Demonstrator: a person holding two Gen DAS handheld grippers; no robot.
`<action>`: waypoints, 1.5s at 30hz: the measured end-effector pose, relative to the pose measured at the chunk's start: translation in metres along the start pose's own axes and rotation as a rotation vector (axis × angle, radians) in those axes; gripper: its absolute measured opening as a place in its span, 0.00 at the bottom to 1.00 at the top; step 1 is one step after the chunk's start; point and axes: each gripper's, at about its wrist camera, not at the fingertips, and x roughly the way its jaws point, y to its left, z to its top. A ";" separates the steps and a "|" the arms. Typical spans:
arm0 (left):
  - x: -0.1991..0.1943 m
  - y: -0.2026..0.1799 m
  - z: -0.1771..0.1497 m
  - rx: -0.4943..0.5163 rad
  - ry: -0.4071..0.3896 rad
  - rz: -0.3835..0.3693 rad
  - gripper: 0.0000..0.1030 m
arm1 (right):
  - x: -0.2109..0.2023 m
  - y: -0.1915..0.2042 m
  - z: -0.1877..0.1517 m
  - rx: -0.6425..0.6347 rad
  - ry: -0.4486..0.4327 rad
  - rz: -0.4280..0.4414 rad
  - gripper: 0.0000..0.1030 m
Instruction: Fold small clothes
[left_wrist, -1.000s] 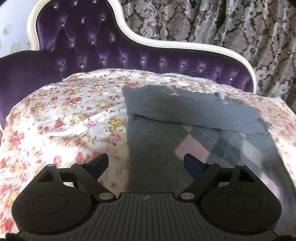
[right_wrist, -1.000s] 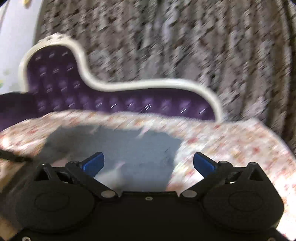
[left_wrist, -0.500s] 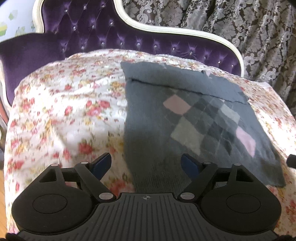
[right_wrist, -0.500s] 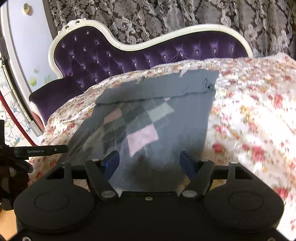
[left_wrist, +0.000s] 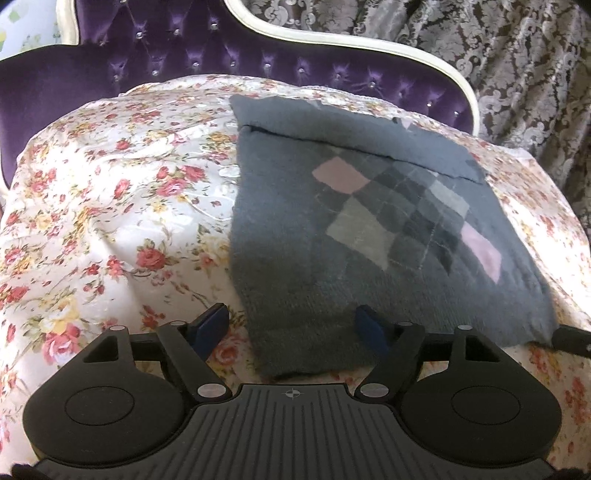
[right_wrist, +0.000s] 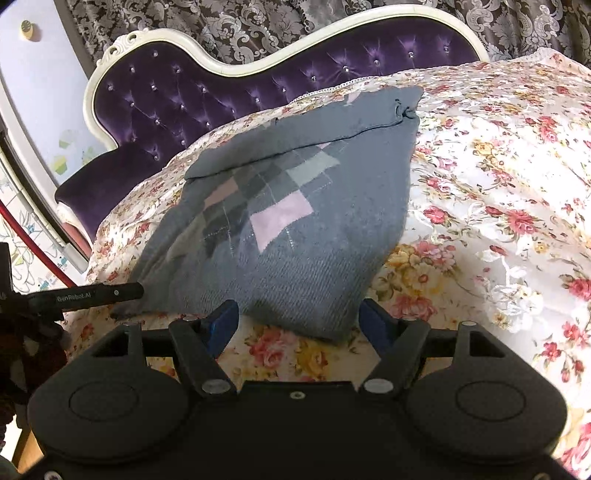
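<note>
Grey argyle garment (left_wrist: 369, 236) lies flat on floral bedspread (left_wrist: 110, 206), far edge folded over. Left gripper (left_wrist: 291, 325) and right gripper (right_wrist: 299, 321): jaws spread, holding nothing, at the near hem.

Sweater (left_wrist: 369, 236) on bedspread (left_wrist: 110, 206), headboard (left_wrist: 221, 62) behind, curtain (left_wrist: 517, 66) beyond
</note>
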 end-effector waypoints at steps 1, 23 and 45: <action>0.001 -0.001 0.001 0.001 0.002 -0.005 0.72 | 0.001 0.000 0.000 0.005 -0.001 0.001 0.73; -0.004 0.005 -0.001 -0.081 0.042 -0.091 0.65 | 0.006 -0.001 0.000 0.020 -0.009 0.018 0.76; 0.006 0.025 -0.003 -0.208 -0.012 -0.199 0.15 | 0.010 -0.009 0.004 0.061 -0.024 0.037 0.42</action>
